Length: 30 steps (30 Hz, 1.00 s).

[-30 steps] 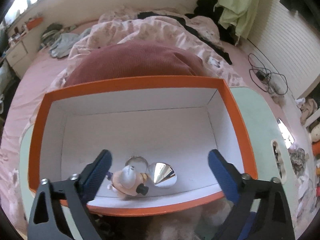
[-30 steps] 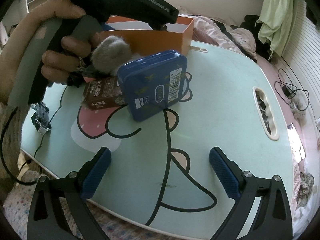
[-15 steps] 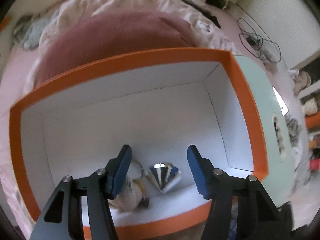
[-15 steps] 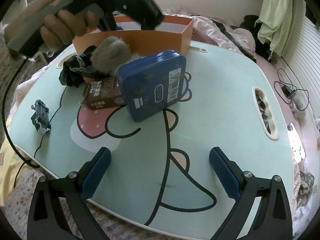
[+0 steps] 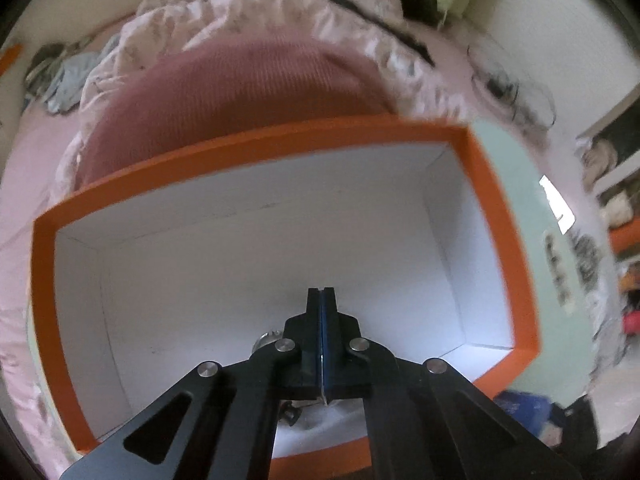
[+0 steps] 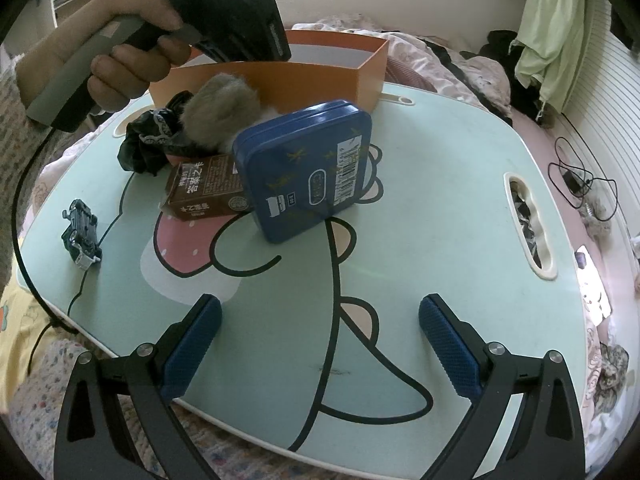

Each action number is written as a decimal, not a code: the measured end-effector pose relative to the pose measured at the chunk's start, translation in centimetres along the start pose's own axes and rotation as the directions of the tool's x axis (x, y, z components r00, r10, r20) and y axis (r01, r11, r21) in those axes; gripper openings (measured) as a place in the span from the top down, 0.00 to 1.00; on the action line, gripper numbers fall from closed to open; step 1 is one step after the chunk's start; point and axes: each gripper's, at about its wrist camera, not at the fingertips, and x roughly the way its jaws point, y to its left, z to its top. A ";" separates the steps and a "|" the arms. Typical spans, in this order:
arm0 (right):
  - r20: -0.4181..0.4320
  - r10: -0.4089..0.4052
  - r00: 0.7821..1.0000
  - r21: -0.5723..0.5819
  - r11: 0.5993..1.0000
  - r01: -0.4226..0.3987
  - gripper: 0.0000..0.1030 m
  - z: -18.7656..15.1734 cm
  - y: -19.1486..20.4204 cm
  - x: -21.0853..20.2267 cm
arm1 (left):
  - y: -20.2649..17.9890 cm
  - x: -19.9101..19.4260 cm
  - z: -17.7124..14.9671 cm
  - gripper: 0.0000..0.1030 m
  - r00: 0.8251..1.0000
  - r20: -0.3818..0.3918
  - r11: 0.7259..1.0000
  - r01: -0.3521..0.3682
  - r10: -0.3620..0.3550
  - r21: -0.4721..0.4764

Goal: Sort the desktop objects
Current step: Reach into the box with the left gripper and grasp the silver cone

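Left wrist view: the left gripper points steeply down into the orange box. Its jaws have just been closing and now meet pad to pad, with nothing visibly between them. A metal ring peeks out at 9 o'clock of the fingertips on the white floor; whatever else lies there is hidden behind the linkage. Judging by this, a drop-off is done. The gripper should probably rise straight up past the near rim before swinging away, so it does not snag the cardboard wall. No writing shows here.

Right wrist view: the right gripper hangs wide open and empty over the table. Unsorted things cluster at its 11 o'clock: a blue tin, a brown carton, a grey fluffy ball, black fabric, and a small toy car at 9 o'clock. The carton bears large Chinese characters. The tin carries a barcode sticker and a small outlined logo, too fine to read.
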 end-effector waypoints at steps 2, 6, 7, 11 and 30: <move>0.000 0.000 1.000 0.000 1.000 0.000 0.04 0.0 0.0 0.0 | 0.3 -1.6 0.0 1.00 0.998 0.043 0.998 0.052 -0.051 -0.026; 0.000 0.000 1.000 0.000 1.000 0.000 0.04 0.0 0.0 0.0 | 0.1 -4.6 0.0 1.00 0.990 0.108 0.995 0.090 -0.086 -0.031; 0.000 0.000 1.000 0.000 1.000 0.000 0.04 0.0 0.0 0.0 | 0.0 -5.0 0.0 1.00 0.991 0.103 0.995 0.093 -0.090 -0.032; 0.000 0.000 1.000 0.000 1.000 0.000 0.03 0.0 0.0 0.0 | 0.6 -4.1 0.1 0.49 0.993 -0.044 0.988 0.106 -0.111 -0.108; 0.002 -0.002 1.000 0.003 1.000 0.002 0.03 0.1 -0.2 -0.1 | 0.2 1.3 -1.5 0.75 0.976 -0.209 0.998 0.050 -0.058 -0.044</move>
